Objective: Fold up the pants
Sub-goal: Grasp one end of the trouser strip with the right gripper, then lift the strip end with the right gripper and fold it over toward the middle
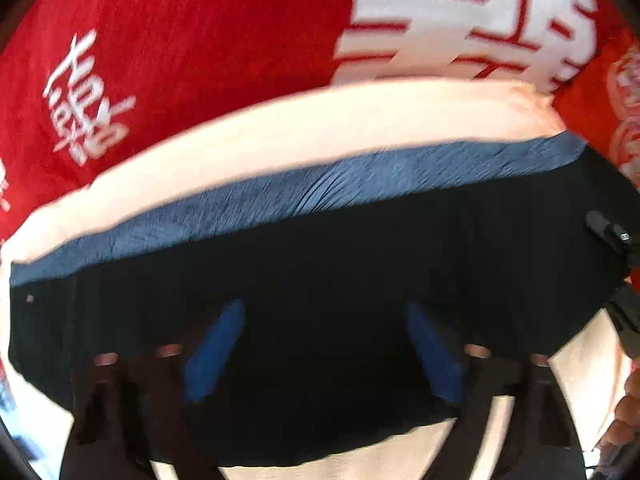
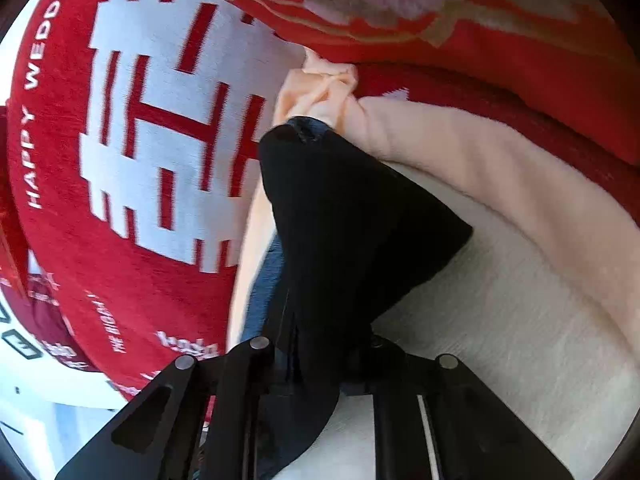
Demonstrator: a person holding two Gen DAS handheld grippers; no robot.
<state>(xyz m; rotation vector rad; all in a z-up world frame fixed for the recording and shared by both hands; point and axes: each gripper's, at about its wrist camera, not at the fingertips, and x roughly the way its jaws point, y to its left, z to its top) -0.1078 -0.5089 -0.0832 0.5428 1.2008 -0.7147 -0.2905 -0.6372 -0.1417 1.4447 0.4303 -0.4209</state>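
The black pants (image 1: 320, 260) lie spread across the left wrist view, with a blue-grey denim strip (image 1: 320, 184) showing along their far edge. My left gripper (image 1: 324, 350) points steeply down over them. Its blue pads (image 1: 216, 348) stand wide apart with black cloth spread between them, and I see no pinch. In the right wrist view the pants (image 2: 348, 208) rise as a taut black fold from my right gripper (image 2: 320, 368), whose black fingers are shut on the cloth. The denim strip (image 2: 264, 280) peeks out along the fold's left side.
A cream fleece blanket (image 1: 320, 120) (image 2: 500, 168) lies under and around the pants on a white bed surface (image 2: 500, 320). A red blanket with white characters (image 1: 180, 40) (image 2: 120, 160) covers the far side. A red cushion (image 2: 480, 52) sits behind. A person's hand (image 1: 628, 412) shows at the lower right edge.
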